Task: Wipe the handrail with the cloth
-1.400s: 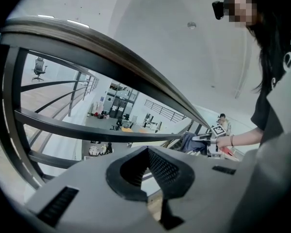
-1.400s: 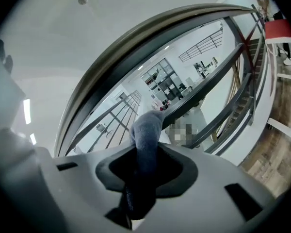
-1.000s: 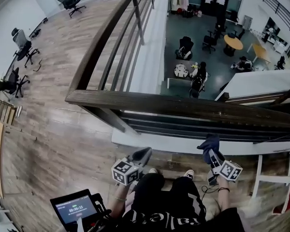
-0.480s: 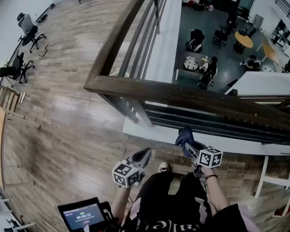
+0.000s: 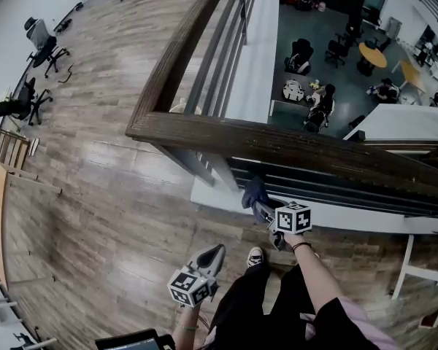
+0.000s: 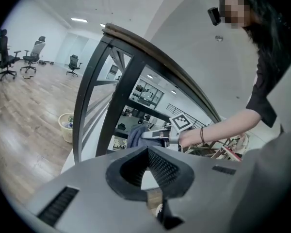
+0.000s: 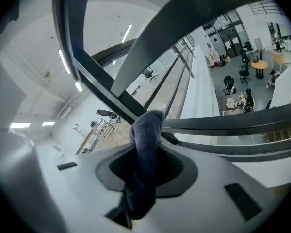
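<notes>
The dark wooden handrail (image 5: 277, 146) runs across the head view from a corner at the left and turns away up the frame. My right gripper (image 5: 259, 204) is shut on a dark blue cloth (image 5: 254, 193), held below the top rail in front of the lower bars. In the right gripper view the cloth (image 7: 146, 144) stands up out of the right gripper (image 7: 148, 152), with the rail (image 7: 194, 23) passing above it, apart. My left gripper (image 5: 213, 254) hangs low by the person's legs. In its own view the left gripper (image 6: 148, 148) is shut on nothing.
Grey metal balusters (image 5: 219, 57) stand under the rail. Beyond them is a drop to a lower floor with tables and chairs (image 5: 328, 64). Office chairs (image 5: 44, 49) stand at the far left. A waste basket (image 6: 66, 126) sits by the railing's foot, and a white rack (image 5: 423, 268) at the right.
My right gripper has carried the cloth leftward and up, closer to the rail near its corner. The left gripper has stayed low and shut.
</notes>
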`<state>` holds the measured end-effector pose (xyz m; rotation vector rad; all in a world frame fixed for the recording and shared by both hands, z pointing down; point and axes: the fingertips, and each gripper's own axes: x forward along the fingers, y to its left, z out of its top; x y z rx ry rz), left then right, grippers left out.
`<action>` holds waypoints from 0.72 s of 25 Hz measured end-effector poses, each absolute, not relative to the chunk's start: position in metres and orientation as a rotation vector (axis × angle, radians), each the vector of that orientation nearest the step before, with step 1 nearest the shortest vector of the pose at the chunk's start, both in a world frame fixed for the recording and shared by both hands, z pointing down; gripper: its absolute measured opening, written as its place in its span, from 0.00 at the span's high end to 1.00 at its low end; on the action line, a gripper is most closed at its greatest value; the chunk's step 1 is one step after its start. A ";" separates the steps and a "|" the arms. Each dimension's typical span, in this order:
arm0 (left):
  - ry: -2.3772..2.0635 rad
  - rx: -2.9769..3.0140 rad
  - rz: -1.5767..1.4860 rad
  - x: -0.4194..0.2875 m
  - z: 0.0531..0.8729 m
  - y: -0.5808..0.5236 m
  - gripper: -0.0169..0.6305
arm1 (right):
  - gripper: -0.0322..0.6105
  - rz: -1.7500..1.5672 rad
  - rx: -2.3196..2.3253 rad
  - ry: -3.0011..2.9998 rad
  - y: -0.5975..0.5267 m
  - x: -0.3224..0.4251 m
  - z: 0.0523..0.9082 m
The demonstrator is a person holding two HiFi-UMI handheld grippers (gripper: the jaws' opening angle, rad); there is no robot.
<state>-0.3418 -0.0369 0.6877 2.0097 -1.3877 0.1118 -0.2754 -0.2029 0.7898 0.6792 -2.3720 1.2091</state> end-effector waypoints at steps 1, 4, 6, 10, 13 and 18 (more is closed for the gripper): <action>-1.391 2.001 0.108 -0.345 0.692 -0.035 0.97 | 0.81 1.214 0.681 -2.370 -0.209 -0.283 0.796; -1.403 1.985 0.106 -0.351 0.702 -0.028 0.97 | 0.81 1.240 0.675 -2.357 -0.224 -0.302 0.811; -1.416 1.982 0.116 -0.354 0.709 -0.027 0.97 | 0.81 1.250 0.668 -2.344 -0.233 -0.306 0.819; -1.407 1.971 0.131 -0.356 0.721 -0.026 0.97 | 0.81 1.245 0.719 -2.303 -0.245 -0.296 0.839; -1.389 1.984 0.137 -0.346 0.720 -0.036 0.97 | 0.81 1.276 0.793 -2.263 -0.255 -0.270 0.850; -1.319 2.038 0.160 -0.315 0.716 -0.059 0.97 | 0.81 1.347 0.918 -2.222 -0.263 -0.209 0.855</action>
